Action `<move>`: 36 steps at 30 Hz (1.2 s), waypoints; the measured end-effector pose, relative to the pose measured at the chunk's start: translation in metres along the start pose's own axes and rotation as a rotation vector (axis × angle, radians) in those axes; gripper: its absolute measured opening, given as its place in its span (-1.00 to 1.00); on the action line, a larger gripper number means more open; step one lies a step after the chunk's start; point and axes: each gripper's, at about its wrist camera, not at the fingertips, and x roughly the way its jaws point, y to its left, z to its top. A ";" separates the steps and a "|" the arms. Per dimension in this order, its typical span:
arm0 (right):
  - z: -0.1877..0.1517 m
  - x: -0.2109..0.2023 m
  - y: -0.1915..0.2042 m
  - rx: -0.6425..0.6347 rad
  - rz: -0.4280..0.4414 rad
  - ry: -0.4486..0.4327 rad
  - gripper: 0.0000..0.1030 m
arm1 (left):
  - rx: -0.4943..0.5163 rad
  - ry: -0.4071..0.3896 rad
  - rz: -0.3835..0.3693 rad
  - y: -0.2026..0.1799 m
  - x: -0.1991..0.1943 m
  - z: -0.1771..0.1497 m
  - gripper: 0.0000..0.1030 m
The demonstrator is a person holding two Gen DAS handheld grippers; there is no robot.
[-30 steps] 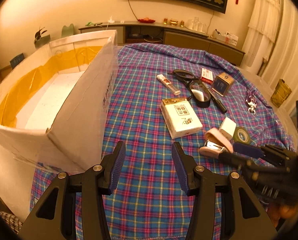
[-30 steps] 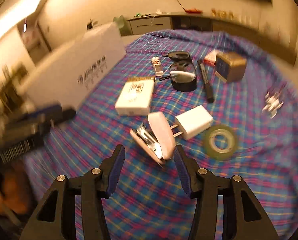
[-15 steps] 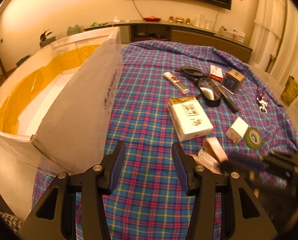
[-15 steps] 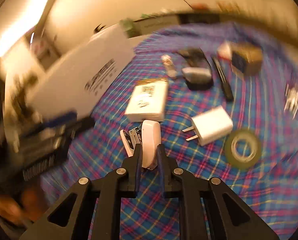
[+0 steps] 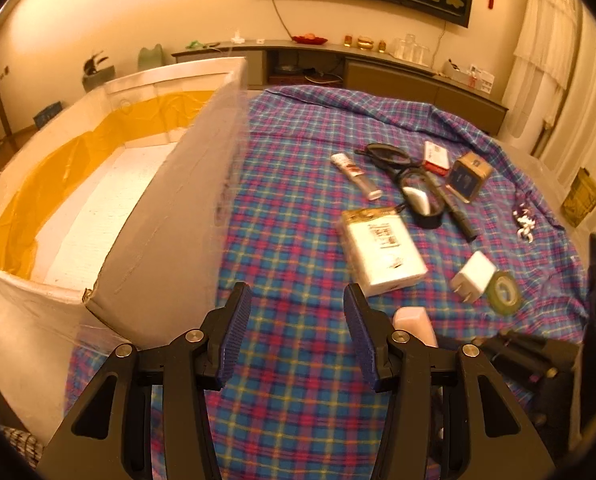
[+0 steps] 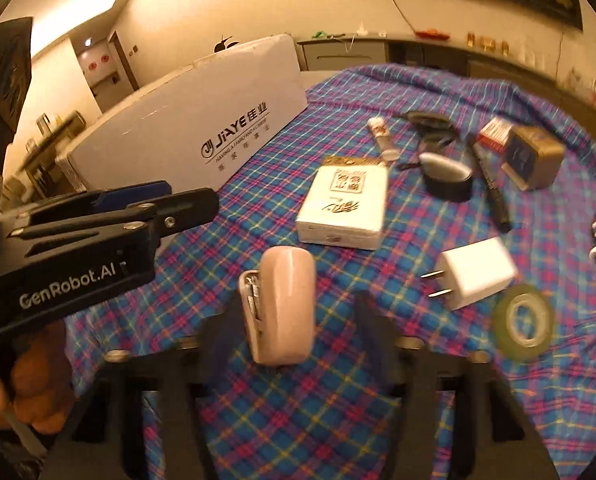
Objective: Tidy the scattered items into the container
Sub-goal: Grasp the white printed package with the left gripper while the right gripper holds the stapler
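The right gripper [image 6: 294, 316], half a second ago clamped tight on the pink stapler [image 6: 284, 306], now has its jaws opening; they are motion-blurred, standing apart on either side of the stapler, which sits between them, and whether the pads touch it cannot be told. A second ago the stapler lay gaping open on the plaid cloth [image 6: 338, 400] with its nose toward 10 o'clock; now its two halves are together and its long axis runs nearly straight along the gripper's line, rounded end toward 12 o'clock, butt toward 6. In the left wrist view only its pink end [image 5: 414, 322] shows, at 3 o'clock of the left gripper [image 5: 298, 332], nearer to it than a second ago. The left gripper hovers wide open and empty over the cloth, as before, beside the near corner of the white box [image 5: 158, 220], which stands at its 10 o'clock with a yellow-lined interior. Farther out, unmoved on the desk: the white card pack [image 6: 344, 208] at 12 o'clock of the stapler, the white charger plug [image 6: 478, 272] and the tape roll [image 6: 524, 322] at 3 o'clock, and the black pen [image 6: 492, 192] beyond
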 end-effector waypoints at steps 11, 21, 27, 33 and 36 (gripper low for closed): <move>-0.019 -0.031 -0.026 0.131 -0.092 0.053 -0.49 | 0.051 0.132 -0.089 -0.059 0.056 0.031 0.16; -0.013 -0.028 -0.030 0.138 -0.087 0.076 -0.50 | 0.075 0.163 0.026 -0.052 0.089 0.020 0.30; -0.013 -0.026 -0.029 0.133 -0.090 0.079 -0.50 | 0.071 0.169 0.001 -0.062 0.095 0.026 0.33; -0.011 -0.029 -0.032 0.166 -0.074 0.067 -0.50 | 0.049 0.123 -0.012 -0.045 0.080 0.026 0.04; -0.008 -0.032 -0.034 0.187 -0.049 0.048 -0.50 | 0.035 0.091 -0.021 -0.032 0.064 0.030 0.04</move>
